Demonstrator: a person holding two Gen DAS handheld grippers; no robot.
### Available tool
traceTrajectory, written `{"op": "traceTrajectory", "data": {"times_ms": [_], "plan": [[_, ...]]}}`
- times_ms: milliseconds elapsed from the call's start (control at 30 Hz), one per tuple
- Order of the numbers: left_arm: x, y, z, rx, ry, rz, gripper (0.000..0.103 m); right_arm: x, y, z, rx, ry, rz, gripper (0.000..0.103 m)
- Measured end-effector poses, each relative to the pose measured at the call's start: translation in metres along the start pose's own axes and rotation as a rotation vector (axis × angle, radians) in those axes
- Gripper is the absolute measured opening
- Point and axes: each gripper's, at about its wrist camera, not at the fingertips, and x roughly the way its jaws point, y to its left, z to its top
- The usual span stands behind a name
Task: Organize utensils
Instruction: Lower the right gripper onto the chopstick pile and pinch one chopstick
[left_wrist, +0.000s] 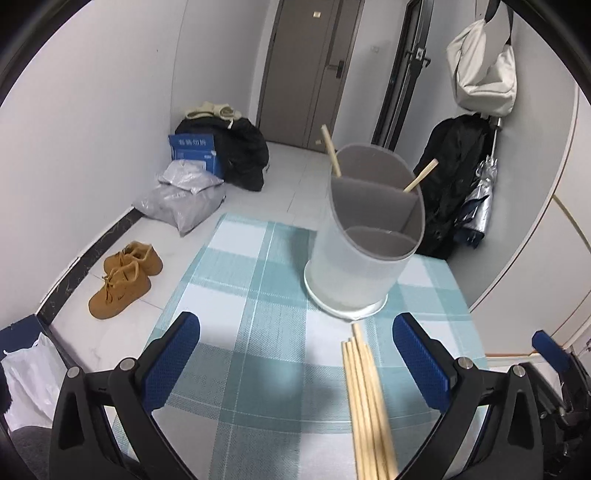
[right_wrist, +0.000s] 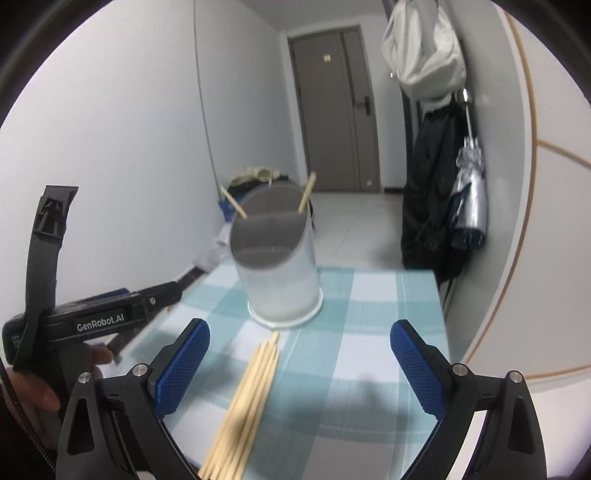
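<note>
A bundle of wooden chopsticks lies flat on a table covered with a teal-and-white checked cloth, their tips pointing toward a translucent white utensil holder that stands upright just beyond them. The holder is split by grey dividers into compartments; two more chopsticks lean out of the rearmost one, tilted to opposite sides.

Seen along the left gripper, the bundle sits between the blue-padded fingers but nearer the right-hand one, touching neither. The jaws stand spread wide and hold nothing. From the right gripper, the same bundle runs up the middle of the gap, slightly blurred, again clear of both pads. Those jaws are likewise spread wide and empty. The left gripper's black body shows at the left edge of the right wrist view, gripped by a person's hand.

Beyond the table, a pair of tan shoes sits on the pale tiled floor beside grey plastic bags, a blue box and a black bag. A dark coat, a folded silver umbrella and a pale bag hang on the right wall, with a brown door behind.
</note>
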Motion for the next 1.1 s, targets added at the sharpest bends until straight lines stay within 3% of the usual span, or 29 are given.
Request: {"op": "traceTrajectory", "data": {"times_ms": [200, 567, 800, 1100], "plan": [[0.004, 0.018, 0.002, -0.105, 0.016, -0.004, 0.102, 0.031, -0.003, -0.011, -0.002, 0.138, -0.001, 0.096], [0.017, 0.036, 0.011, -0.145, 0.046, 0.041, 0.102, 0.105, 0.007, -0.028, -0.002, 0.424, 0.023, 0.057], [0.021, 0.054, 0.015, -0.209, 0.087, 0.035, 0.102, 0.136, 0.014, -0.033, -0.032, 0.497, 0.001, 0.036], [0.024, 0.060, 0.015, -0.252, 0.134, 0.039, 0.102, 0.135, 0.022, -0.037, -0.084, 0.526, -0.014, 0.025]]}}
